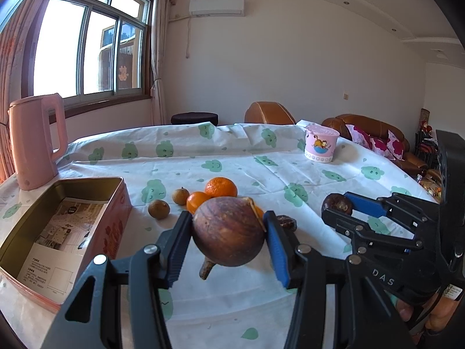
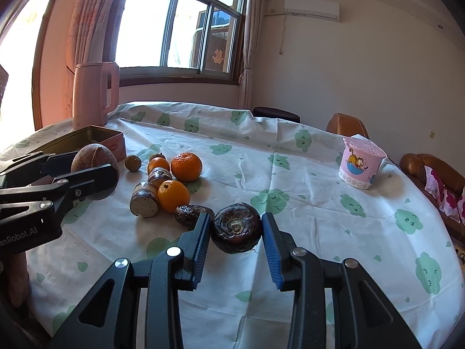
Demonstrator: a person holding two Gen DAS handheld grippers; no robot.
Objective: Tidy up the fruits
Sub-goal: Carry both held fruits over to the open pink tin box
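Note:
My left gripper (image 1: pixel 228 218) is shut on a large round brown fruit (image 1: pixel 229 232) whose stub of stem points down; it hangs just above the cloth. From the right wrist view the same left gripper (image 2: pixel 93 164) and brown fruit (image 2: pixel 94 157) are at the left, near the tin. My right gripper (image 2: pixel 237 218) is shut on a dark wrinkled round fruit (image 2: pixel 236 228) low over the cloth, and the right gripper (image 1: pixel 338 203) also shows at the right of the left wrist view. Oranges (image 2: pixel 186 166), small brownish fruits (image 1: pixel 159 208) and cut brown pieces (image 2: pixel 144 203) lie loose between the two grippers.
An open rectangular tin (image 1: pixel 114 200) with a paper leaflet inside stands at the left. A pink kettle (image 1: pixel 35 142) is behind it. A pink cartoon cup (image 2: pixel 361 163) sits at the far right. A shrivelled dark fruit (image 2: pixel 190 215) lies just left of my right fingers. Sofa and chairs stand beyond the table.

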